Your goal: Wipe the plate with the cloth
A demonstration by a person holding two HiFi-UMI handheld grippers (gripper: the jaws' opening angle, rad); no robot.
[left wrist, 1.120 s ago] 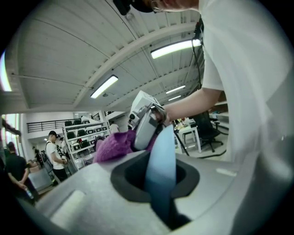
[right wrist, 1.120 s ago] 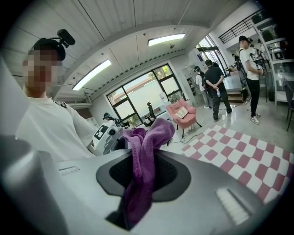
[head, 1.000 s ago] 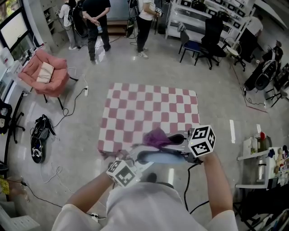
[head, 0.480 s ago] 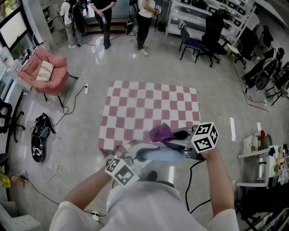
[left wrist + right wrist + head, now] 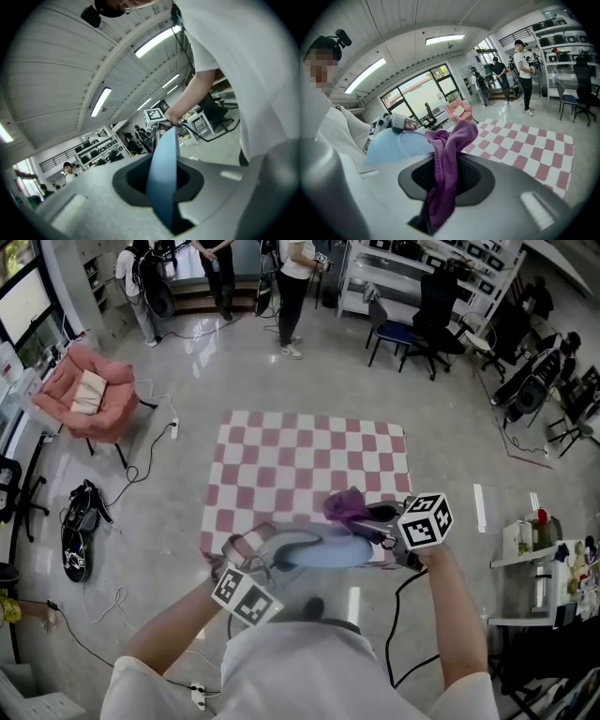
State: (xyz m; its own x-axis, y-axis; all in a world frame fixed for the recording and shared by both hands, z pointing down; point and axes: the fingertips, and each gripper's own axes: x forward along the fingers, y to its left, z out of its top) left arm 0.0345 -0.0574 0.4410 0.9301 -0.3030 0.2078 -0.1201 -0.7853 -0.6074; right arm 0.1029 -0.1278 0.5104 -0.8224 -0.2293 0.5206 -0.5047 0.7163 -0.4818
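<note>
Now mid-wipe, by the look of it. Gripping a purple cloth (image 5: 443,173) in the right claw (image 5: 382,519); pinching the pale blue plate (image 5: 323,549) by its rim in the left claw (image 5: 253,547); both aloft over the checked table (image 5: 281,456). Next: press cloth flat, sweep across.

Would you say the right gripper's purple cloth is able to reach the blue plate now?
Probably yes: the purple cloth in the right gripper sits beside the blue plate the left gripper holds, nothing between.
</note>
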